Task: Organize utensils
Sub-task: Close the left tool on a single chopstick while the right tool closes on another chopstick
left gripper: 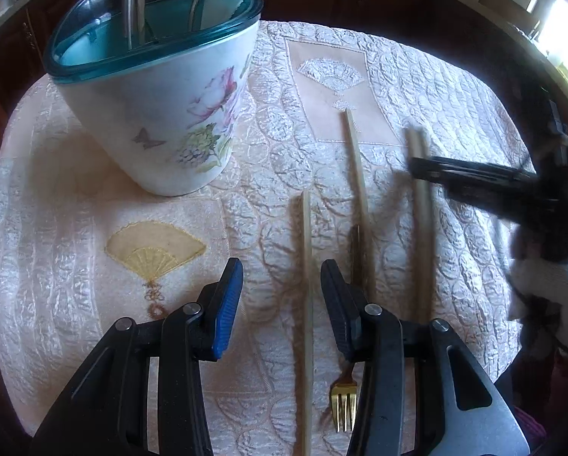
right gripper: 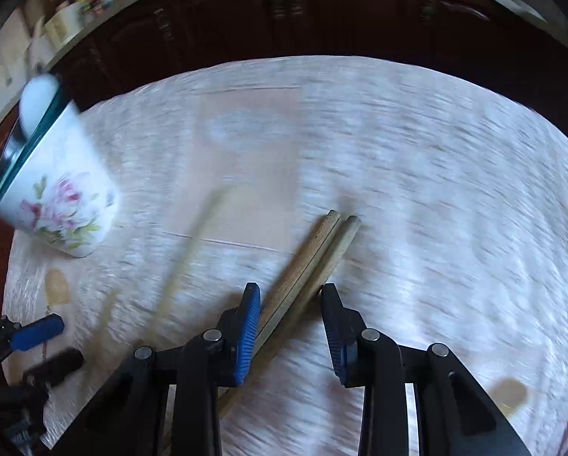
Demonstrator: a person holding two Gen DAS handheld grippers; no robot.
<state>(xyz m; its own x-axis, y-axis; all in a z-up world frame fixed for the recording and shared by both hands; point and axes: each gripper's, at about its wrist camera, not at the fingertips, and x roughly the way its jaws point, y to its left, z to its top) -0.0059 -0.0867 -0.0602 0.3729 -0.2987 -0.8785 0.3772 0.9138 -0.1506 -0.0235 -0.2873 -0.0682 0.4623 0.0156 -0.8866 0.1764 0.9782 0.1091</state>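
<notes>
A floral white container with a teal rim stands at the upper left and holds a spoon and other metal utensils. Three pale chopsticks lie side by side on the quilted tablecloth. One chopstick runs between the fingers of my open left gripper, with neither pad touching it. A gold fork lies partly under that gripper's right finger. In the right wrist view, a pair of wooden chopsticks passes between the pads of my right gripper. They lie close to the left pad, with a gap to the right one.
The round table's edge curves along the back, with dark wooden cabinets behind it. The right gripper's blurred dark fingers reach in over the rightmost chopstick. A white sleeve shows at the right.
</notes>
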